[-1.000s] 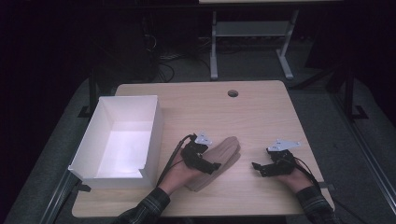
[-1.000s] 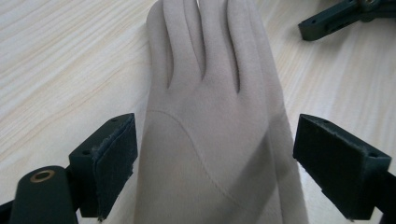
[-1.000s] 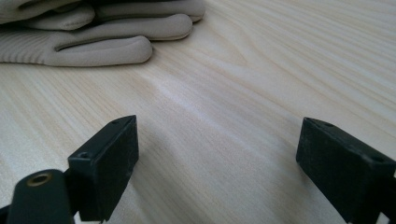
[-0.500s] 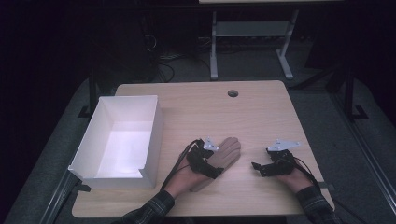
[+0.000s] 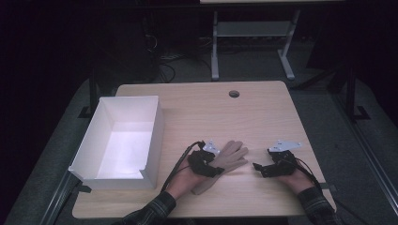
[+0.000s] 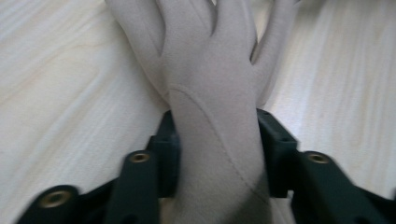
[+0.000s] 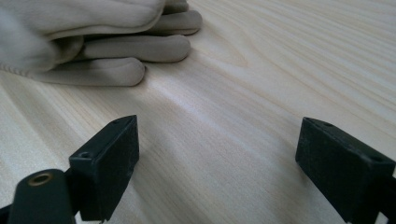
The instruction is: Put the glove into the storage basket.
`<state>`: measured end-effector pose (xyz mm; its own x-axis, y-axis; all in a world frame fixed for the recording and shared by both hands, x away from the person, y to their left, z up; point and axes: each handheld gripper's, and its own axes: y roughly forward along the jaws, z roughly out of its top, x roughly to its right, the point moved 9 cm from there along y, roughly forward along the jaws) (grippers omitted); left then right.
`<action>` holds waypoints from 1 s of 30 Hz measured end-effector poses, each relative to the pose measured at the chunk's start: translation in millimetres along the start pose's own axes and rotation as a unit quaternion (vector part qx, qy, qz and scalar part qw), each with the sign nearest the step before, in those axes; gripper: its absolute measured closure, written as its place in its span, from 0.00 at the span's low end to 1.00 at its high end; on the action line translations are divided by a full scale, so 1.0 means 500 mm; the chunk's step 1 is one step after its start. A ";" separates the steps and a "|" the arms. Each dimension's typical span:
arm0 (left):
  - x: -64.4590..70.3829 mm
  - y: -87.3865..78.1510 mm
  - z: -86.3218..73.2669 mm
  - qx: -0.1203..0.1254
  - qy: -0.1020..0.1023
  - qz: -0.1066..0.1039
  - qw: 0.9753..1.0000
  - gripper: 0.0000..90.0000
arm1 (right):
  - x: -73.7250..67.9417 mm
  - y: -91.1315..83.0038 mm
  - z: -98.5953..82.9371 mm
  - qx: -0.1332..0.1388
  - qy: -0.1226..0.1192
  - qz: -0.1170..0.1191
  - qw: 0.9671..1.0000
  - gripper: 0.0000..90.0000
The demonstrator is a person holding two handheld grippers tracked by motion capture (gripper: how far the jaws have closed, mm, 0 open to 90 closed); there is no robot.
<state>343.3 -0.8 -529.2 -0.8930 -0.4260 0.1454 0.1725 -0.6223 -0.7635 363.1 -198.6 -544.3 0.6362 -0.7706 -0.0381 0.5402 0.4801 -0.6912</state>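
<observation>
My left gripper [image 5: 212, 164] pinches the wrist of a beige fabric glove [image 5: 228, 159] lying flat on the pale wooden table [image 5: 263, 112], fingers pointing away; my right gripper [image 5: 261, 168], jaws wide and empty, sits just beside its fingertips.

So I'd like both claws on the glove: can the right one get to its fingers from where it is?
Probably yes: the right claw is open, with bare table between it and the glove.

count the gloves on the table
1: a beige glove lies near the table's front edge, its wrist between the left claw's jaws. Another could lie hidden beneath it.
</observation>
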 end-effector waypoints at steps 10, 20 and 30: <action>-0.002 -0.028 0.008 0.001 -0.033 -0.026 0.999 0.74 | 0.000 0.000 0.000 0.000 0.000 0.000 1.000 0.14; -0.006 -0.104 0.056 0.037 -0.058 -0.025 0.997 0.74 | 0.000 0.000 0.000 0.001 0.000 0.000 1.000 0.14; -0.011 -0.189 0.112 0.061 -0.056 -0.014 0.996 0.74 | 0.000 0.000 0.000 0.002 0.001 0.000 1.000 0.14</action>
<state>355.0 23.7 -422.6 -0.8479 -0.4727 0.2402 0.2031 -0.7080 -0.6763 363.3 -198.3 -544.2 0.6354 -0.7712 -0.0391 0.5419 0.4813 -0.6890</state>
